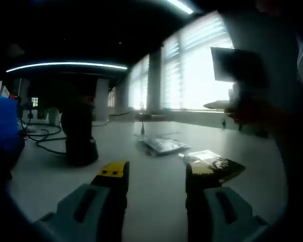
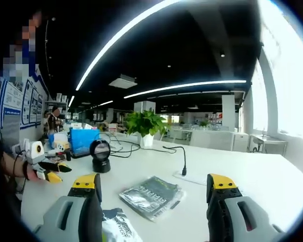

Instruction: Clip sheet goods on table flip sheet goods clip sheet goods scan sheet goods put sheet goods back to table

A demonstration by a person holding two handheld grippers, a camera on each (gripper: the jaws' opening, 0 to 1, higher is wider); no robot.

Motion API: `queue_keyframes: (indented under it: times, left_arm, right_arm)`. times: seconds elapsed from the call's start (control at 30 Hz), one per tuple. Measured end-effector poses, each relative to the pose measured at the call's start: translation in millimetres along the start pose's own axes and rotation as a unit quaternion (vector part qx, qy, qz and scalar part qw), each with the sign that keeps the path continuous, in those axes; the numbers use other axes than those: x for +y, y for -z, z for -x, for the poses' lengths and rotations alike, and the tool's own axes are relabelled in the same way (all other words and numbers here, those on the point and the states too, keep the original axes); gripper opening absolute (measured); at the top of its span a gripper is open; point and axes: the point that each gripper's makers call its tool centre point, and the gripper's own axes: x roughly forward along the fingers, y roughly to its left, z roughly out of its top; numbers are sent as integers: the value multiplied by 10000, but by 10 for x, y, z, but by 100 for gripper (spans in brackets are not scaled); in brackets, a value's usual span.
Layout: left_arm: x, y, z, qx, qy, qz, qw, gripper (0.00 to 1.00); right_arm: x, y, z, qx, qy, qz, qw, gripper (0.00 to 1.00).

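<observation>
The white table (image 2: 262, 181) held two sheet-goods packets. In the right gripper view the silver packet (image 2: 152, 196) lay flat between the released, empty jaws of the right gripper (image 2: 154, 189), while the second packet (image 2: 118, 227) was cut off behind its left jaw. The left gripper (image 1: 156, 176) gaped empty too, its dim view blurring a dark scanner (image 1: 80, 136).

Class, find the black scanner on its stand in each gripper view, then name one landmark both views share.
Left gripper view: the scanner stands left of centre on the table, beyond the left claw.
Right gripper view: the scanner stands left of centre, beside a blue bin.
Shared landmark: the silvery sheet pack lying flat mid-table.
</observation>
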Motion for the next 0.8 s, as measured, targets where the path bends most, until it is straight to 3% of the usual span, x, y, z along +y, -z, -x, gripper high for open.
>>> queue_keyframes:
  times: [0.1,0.2,0.3,0.37,0.43,0.47,0.5,0.57,0.63,0.67,0.73,0.8]
  left_arm:
    - [32,33,-11,65,-68,-11,10000,37]
    - [33,201,-98,591,-9,-39,9982,35]
    - [34,122,-150,366,44,-103,9993,35]
    - [115,88,-143,261,-222,-104,9994,35]
    - [225,185,-81,506,-692,-247,9960,32]
    - [228,196,-70,566,-749,-428,9947,32]
    - [188,170,-90,459,-675,-319,9962,32]
    - [225,245,-92,666,-721,-124,9951,32]
    - [201,191,-98,541,-749,-259,9954,30]
    - [136,214,-117,631,-610,-487,9949,30]
    - [8,207,-134,619,-288,-548,9962,32]
    - [-9,128,-107,420,-244,-439,9979,36]
  right_arm:
    - [-11,63,19,95,53,-26,9999,78]
    - [34,77,14,119,-43,-193,9997,78]
    - [28,74,-75,117,-91,-330,9993,78]
    - [25,29,-154,88,-74,-314,9994,77]
    - [73,-39,-210,109,-126,-298,9994,77]
    - [130,-76,-221,121,-231,-307,9992,78]
    - [167,-107,-216,156,-273,-325,9990,79]
    - [193,-119,-161,305,-229,-517,9979,80]
    - [141,-30,-26,574,-61,-425,9974,80]
    - [121,14,52,637,-14,-348,9974,79]
    - [57,32,216,450,191,-293,9984,78]
    - [-7,30,353,135,424,-536,9976,77]
